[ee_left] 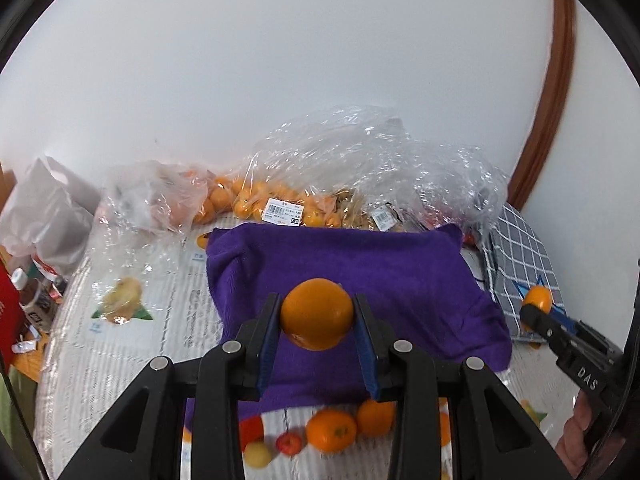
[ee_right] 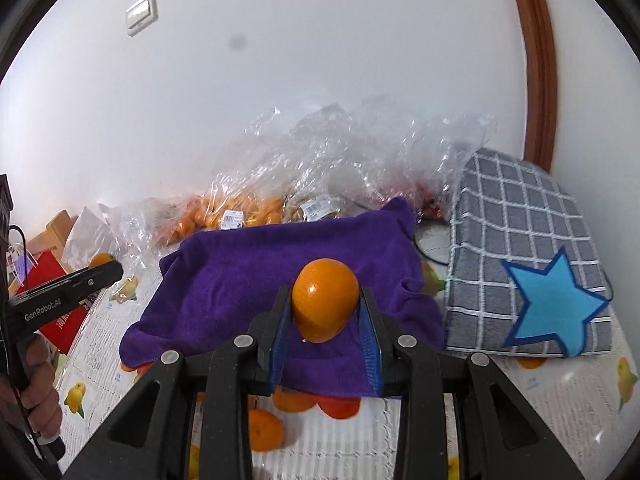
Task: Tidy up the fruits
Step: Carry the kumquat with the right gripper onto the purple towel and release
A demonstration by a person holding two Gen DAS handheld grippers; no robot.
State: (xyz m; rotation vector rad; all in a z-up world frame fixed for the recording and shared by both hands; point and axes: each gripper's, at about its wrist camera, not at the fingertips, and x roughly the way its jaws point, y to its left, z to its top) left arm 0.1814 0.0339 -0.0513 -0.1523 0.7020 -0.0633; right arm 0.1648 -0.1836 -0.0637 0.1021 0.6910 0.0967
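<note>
Oranges fill both claws at once: the left claw [ee_left: 317, 316] is clenched on one orange [ee_left: 317, 314], and the right claw [ee_right: 325, 312] is clenched on a second orange [ee_right: 325, 306], each fruit pinched across its middle between blue pads and lifted clear of the surface. Both are round, with no long axis worth aligning. What the coming move turns on, I judge, is the purple towel [ee_left: 380, 264], which lies at 12 o'clock directly beyond and beneath each held fruit, so either claw only needs to go forward and down to set its orange there. Neither is clearly nearer; the right claw hangs toward the towel's 3 o'clock edge, beside the grey checked cloth [ee_right: 528, 240], the left toward its middle. Both point forward, tilted slightly downward, jaws level side to side. Loose fruit [ee_left: 331, 430] waits at 6 o'clock on the table [ee_left: 128, 344], and bagged oranges [ee_left: 256, 200] sit at 12 o'clock against the wall
</note>
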